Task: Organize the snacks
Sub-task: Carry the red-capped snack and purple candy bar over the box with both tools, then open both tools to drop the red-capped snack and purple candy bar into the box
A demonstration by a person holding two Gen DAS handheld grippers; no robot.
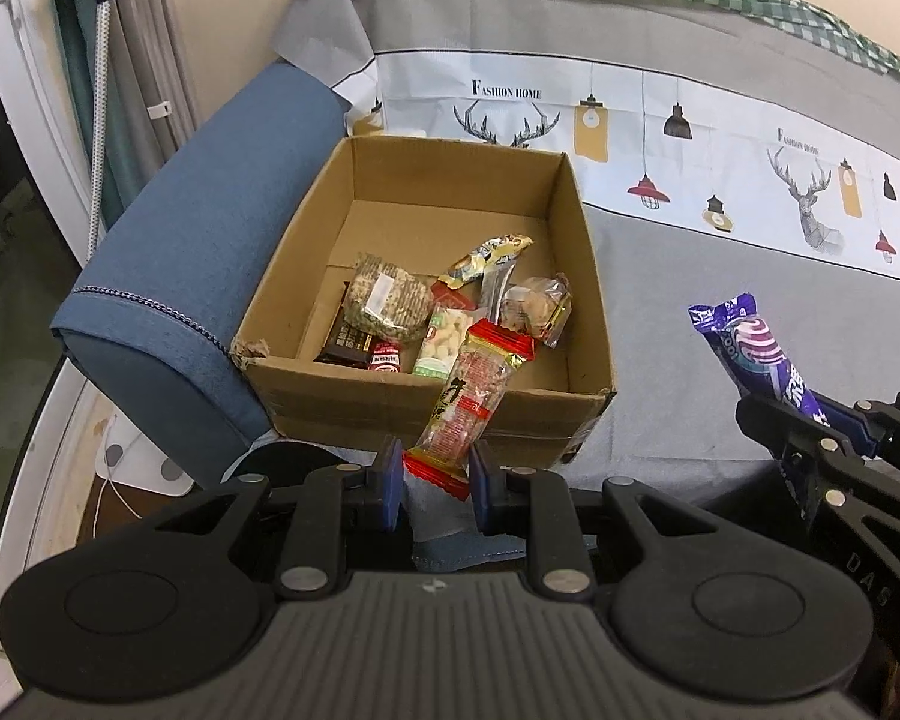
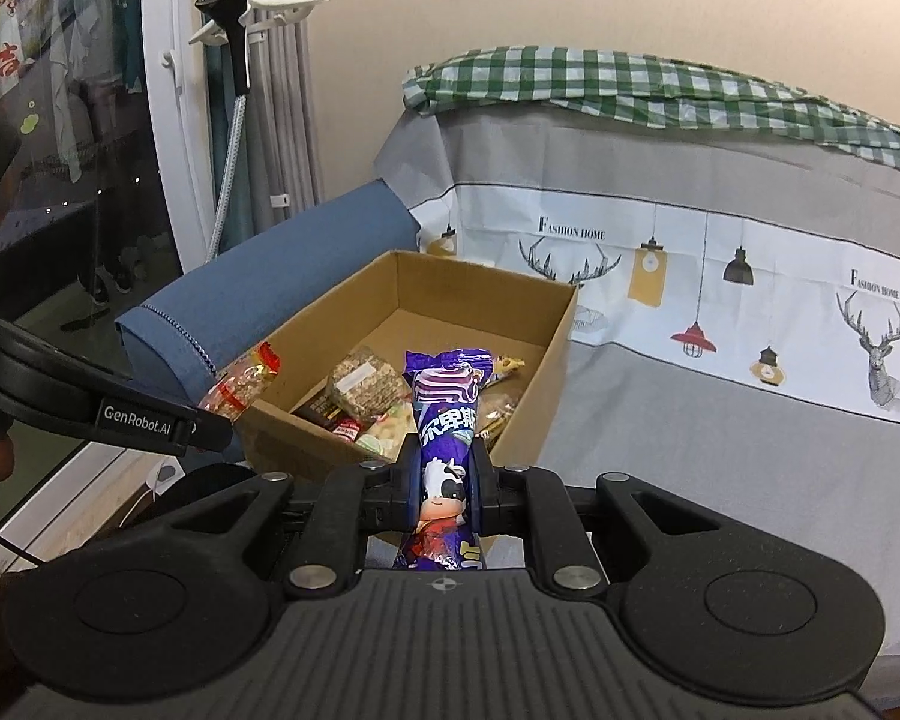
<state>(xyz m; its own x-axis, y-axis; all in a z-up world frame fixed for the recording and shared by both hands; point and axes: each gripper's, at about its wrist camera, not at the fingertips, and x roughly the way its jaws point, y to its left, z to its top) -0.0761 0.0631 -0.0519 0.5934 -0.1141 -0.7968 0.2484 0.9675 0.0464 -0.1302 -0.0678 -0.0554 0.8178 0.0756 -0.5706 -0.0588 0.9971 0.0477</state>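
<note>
An open cardboard box [image 1: 588, 276] sits on the sofa seat and holds several wrapped snacks, among them a round grain cake [image 1: 384, 297]. My left gripper [image 1: 435, 483] is shut on the lower end of a clear snack pack with red ends [image 1: 471, 396], held just above the box's near wall. My right gripper [image 2: 444, 483] is shut on a purple snack bar [image 2: 447, 420], upright, near the box's near right corner. The box also shows in the right wrist view [image 2: 561, 330]. The right gripper with the purple bar [image 1: 756, 354] shows at the right of the left wrist view.
A blue sofa armrest [image 1: 210, 252] lies left of the box. A grey printed cover [image 1: 720, 300] drapes the seat and backrest, with a green checked cloth [image 2: 630, 84] on top. A curtain, window frame and garment steamer [image 2: 234, 48] stand at the left.
</note>
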